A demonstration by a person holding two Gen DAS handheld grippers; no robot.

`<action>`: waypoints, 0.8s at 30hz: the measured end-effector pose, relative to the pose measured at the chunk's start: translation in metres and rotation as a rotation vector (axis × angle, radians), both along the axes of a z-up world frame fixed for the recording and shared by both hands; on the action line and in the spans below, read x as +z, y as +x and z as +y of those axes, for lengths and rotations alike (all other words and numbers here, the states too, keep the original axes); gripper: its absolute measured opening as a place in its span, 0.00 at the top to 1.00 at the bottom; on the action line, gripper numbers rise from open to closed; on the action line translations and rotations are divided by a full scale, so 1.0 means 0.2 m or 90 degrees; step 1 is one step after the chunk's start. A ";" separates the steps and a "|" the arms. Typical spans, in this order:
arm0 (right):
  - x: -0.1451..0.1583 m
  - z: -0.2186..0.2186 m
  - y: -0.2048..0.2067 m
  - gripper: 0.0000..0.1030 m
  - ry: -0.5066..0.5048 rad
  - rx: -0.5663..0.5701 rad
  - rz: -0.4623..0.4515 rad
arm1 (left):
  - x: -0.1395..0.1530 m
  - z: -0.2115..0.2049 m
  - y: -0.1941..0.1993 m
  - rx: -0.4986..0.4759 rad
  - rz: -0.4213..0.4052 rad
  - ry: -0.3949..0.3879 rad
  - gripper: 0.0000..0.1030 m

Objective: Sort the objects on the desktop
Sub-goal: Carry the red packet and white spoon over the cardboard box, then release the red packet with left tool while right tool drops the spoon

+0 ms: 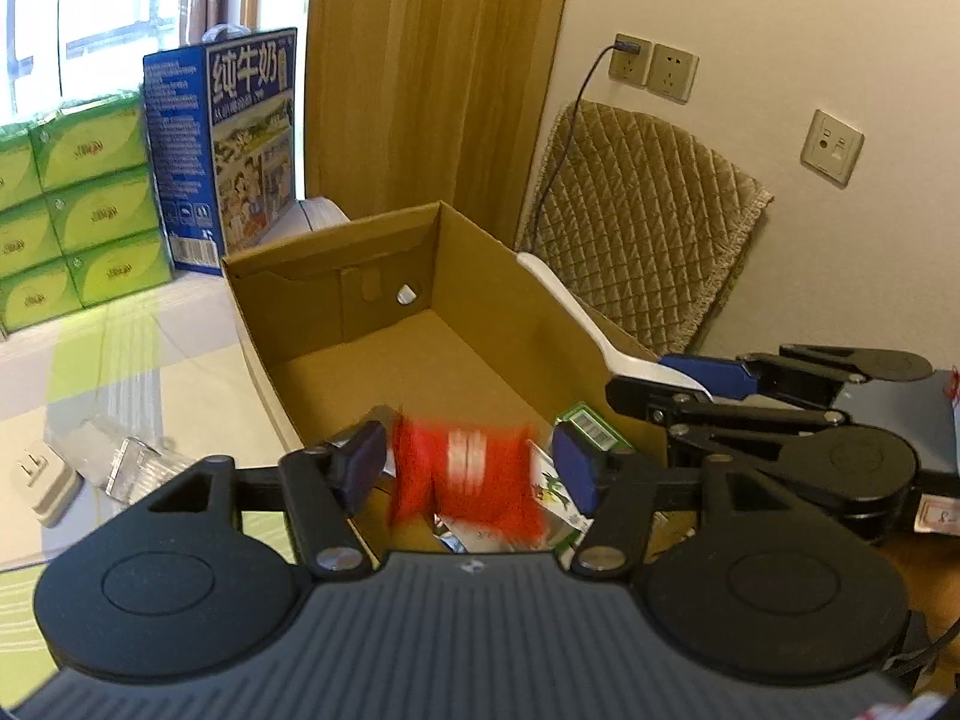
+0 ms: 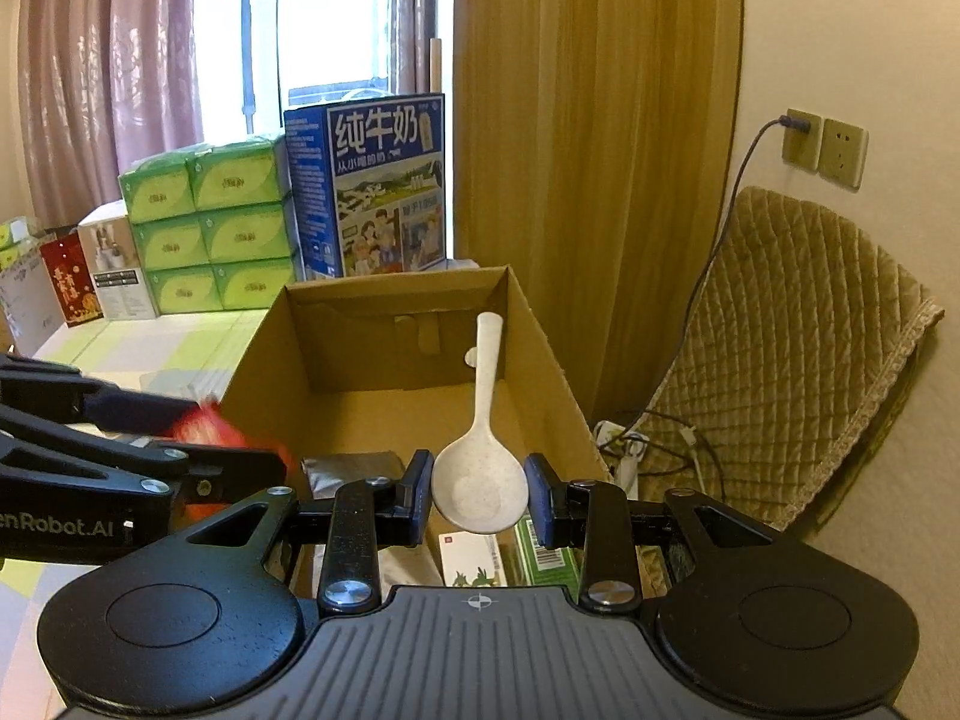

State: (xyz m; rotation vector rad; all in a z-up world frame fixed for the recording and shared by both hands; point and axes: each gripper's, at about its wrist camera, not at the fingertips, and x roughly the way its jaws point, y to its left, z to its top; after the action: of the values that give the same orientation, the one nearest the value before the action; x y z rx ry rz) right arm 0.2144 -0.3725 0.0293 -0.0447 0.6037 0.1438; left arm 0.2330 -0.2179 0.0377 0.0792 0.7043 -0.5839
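An open cardboard box (image 1: 336, 306) (image 2: 360, 330) stands ahead of both grippers. My left gripper (image 1: 471, 468) hangs over its near end, jaws apart. A red packet (image 1: 468, 474) sits between the pads, smeared by motion, with a sliver of gap on each side. In the right wrist view the left gripper (image 2: 234, 432) comes in from the left with the red packet (image 2: 204, 420). My right gripper (image 2: 480, 492) is shut on the bowl of a white spoon (image 2: 480, 480), whose handle points away over the box. A green carton (image 2: 549, 552), a white card (image 2: 474, 558) and a foil packet (image 2: 354, 468) lie in the box.
A blue milk case (image 1: 240, 138) and stacked green tissue boxes (image 1: 84, 204) stand behind the box on the left. A quilted cushion (image 1: 648, 228) leans on the wall at right, above a power strip with cables (image 2: 630, 456). A clear plastic piece (image 1: 120, 456) lies on the table.
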 end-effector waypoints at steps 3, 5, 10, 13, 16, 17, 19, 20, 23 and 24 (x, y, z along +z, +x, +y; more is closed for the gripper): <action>0.00 0.00 0.00 0.71 0.001 0.002 0.002 | 0.01 0.02 -0.01 0.003 -0.008 0.002 0.45; 0.00 0.01 0.00 0.71 0.001 0.004 0.003 | 0.02 0.04 -0.02 0.009 -0.013 0.006 0.45; 0.00 0.01 0.00 0.71 0.011 0.007 0.007 | 0.04 0.11 -0.03 0.031 -0.019 0.012 0.45; 0.00 0.03 0.01 0.71 0.020 0.012 0.009 | 0.04 0.15 -0.03 0.046 -0.019 0.007 0.45; 0.02 0.06 0.02 0.71 0.030 0.028 0.005 | 0.04 0.19 -0.05 0.061 -0.019 0.006 0.38; 0.02 0.06 0.03 0.68 0.030 0.035 0.004 | 0.04 0.21 -0.05 0.064 -0.020 0.008 0.36; 0.03 0.07 0.03 0.54 0.034 0.032 0.000 | 0.03 0.23 -0.06 0.068 -0.021 0.012 0.33; 0.03 0.06 0.02 0.49 0.038 0.029 -0.004 | 0.03 0.24 -0.07 0.071 -0.021 0.014 0.33; 0.04 0.05 -0.01 0.47 0.040 0.018 -0.003 | 0.03 0.29 -0.10 0.086 -0.025 0.024 0.28; 0.04 0.05 -0.03 0.46 0.038 0.016 0.000 | 0.03 0.31 -0.11 0.091 -0.023 0.022 0.26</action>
State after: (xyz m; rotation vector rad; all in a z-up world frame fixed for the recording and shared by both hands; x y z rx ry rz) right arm 0.2093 -0.3628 0.0365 0.0062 0.5991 0.1855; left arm 0.2110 -0.1565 0.0428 0.0711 0.6790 -0.4327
